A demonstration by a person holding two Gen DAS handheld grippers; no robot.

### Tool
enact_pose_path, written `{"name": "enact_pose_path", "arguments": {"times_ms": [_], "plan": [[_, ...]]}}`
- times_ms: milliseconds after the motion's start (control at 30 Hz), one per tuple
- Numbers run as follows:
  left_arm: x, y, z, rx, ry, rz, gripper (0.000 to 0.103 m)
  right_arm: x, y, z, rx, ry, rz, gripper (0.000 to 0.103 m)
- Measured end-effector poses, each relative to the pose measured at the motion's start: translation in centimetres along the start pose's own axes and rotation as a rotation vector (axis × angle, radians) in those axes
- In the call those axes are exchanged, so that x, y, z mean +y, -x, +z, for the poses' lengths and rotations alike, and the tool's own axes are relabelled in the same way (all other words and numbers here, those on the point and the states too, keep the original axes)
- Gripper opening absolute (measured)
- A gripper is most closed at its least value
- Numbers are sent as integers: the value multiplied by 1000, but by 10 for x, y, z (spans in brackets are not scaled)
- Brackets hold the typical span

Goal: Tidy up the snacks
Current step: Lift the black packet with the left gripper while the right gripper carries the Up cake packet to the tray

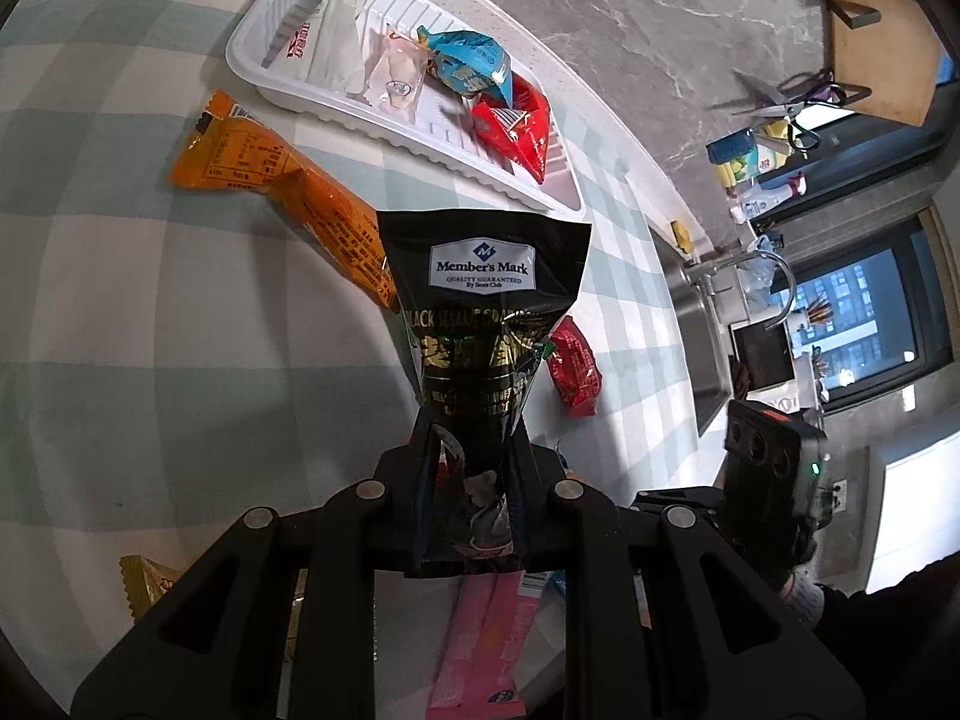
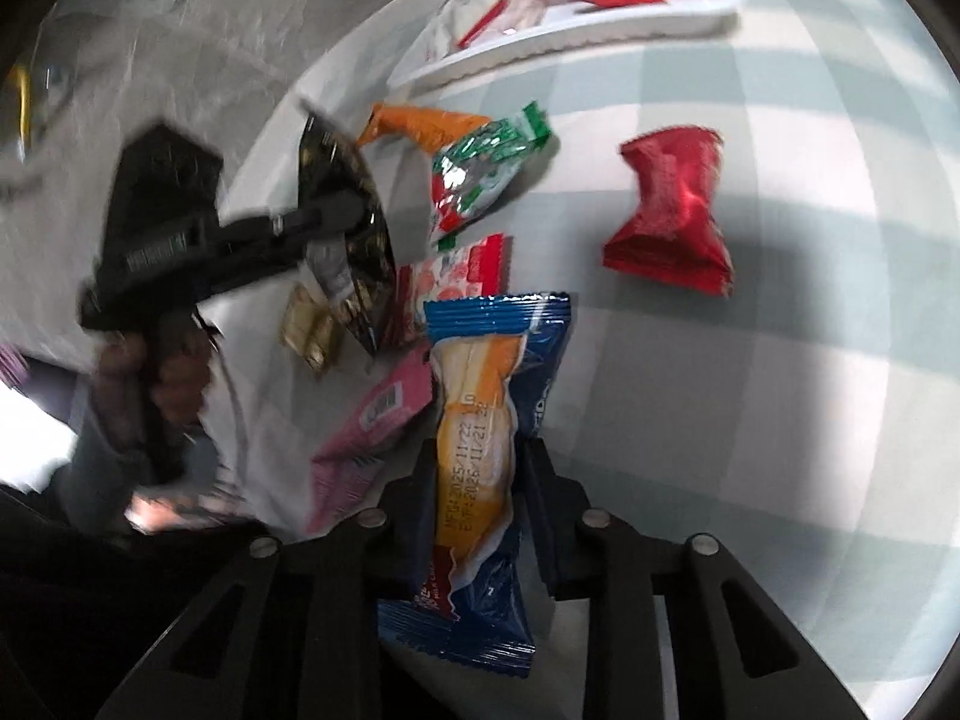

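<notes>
My left gripper is shut on a black sesame snack pouch, held up above the checked tablecloth. The right wrist view shows the same left gripper from the side, clamped on the black pouch. My right gripper is shut on a blue packet with an orange bar inside. A white tray at the back holds a grey-white bag, a clear packet, a blue packet and a red one. The tray also appears at the top of the right wrist view.
Loose on the cloth lie an orange packet, a red packet, a pink packet and a gold one. Also there are a green foil packet and a red foil bag. A sink sits right of the table.
</notes>
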State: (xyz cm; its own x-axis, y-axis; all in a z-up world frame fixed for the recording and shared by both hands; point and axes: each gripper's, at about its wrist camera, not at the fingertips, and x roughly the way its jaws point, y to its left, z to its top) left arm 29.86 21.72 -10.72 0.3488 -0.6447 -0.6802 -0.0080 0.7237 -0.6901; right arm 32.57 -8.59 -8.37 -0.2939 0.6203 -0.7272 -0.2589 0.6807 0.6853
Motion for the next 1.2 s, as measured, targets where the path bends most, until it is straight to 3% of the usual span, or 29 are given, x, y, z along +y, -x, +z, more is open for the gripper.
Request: {"name": "enact_pose_path", "arguments": {"times_ms": [233, 433, 767, 1200], "plan": [[1, 3, 3, -15, 26, -32, 18, -42, 24, -3, -78, -228, 282, 29], [-3, 9, 11, -36, 39, -72, 18, -58, 34, 4, -154, -312, 393, 29], [-2, 26, 42, -85, 46, -99, 18, -51, 47, 52, -235, -303, 425, 29], [1, 31, 120, -115, 12, -79, 18, -62, 63, 118, -334, -302, 389, 29]]}}
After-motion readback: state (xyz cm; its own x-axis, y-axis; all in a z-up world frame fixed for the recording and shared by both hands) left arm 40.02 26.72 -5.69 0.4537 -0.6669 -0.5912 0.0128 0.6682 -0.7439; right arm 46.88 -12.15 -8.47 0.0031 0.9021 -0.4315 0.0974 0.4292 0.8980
